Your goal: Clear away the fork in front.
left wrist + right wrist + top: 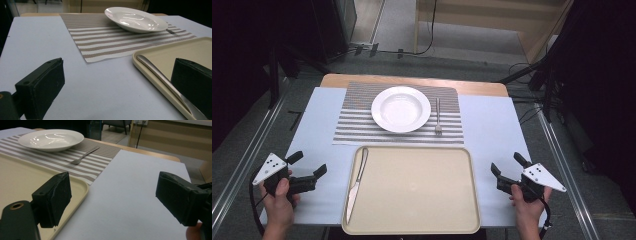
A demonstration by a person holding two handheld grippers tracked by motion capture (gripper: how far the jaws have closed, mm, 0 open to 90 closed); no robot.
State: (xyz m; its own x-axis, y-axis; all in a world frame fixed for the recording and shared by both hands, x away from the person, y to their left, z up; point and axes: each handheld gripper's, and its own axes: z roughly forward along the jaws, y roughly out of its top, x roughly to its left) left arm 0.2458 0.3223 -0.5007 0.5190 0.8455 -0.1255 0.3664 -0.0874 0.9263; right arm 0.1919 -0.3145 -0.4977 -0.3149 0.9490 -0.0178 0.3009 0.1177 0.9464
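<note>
The knife is lying along the left edge of the tray, just right of the left tool, which is gaping wide, empty. The right tool is hovering open, probably above the table.
</note>
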